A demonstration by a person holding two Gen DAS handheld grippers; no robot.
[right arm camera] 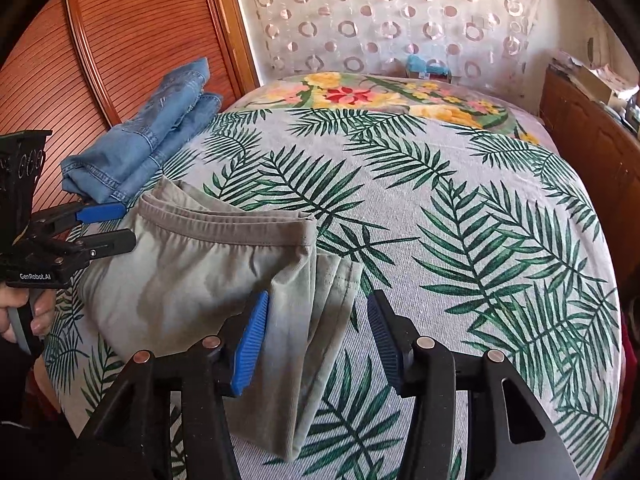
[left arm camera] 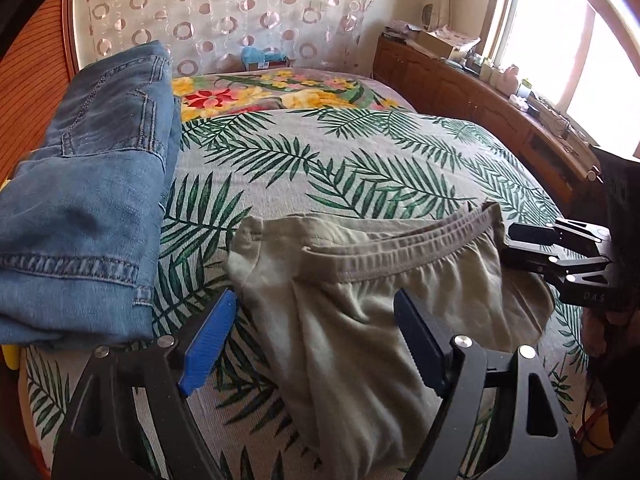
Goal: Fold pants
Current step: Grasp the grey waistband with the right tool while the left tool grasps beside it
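Olive-grey pants (left arm camera: 360, 288) lie folded on my palm-leaf bedspread (left arm camera: 320, 168), waistband toward the far side. My left gripper (left arm camera: 312, 344) hangs open over their left edge, clamping nothing; my right gripper (right arm camera: 316, 340) stands open too, straddling the right edge without pinching. Only the left view shows the window (left arm camera: 568, 40). Folded jeans (right arm camera: 140, 148) sit near the left border; the bedspread's far half lies bare.

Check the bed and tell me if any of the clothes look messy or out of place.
Only small things: the grey pants lie folded, but the layers fan out unevenly at one edge. The jeans sit folded at the bedspread's side. No damage shows.
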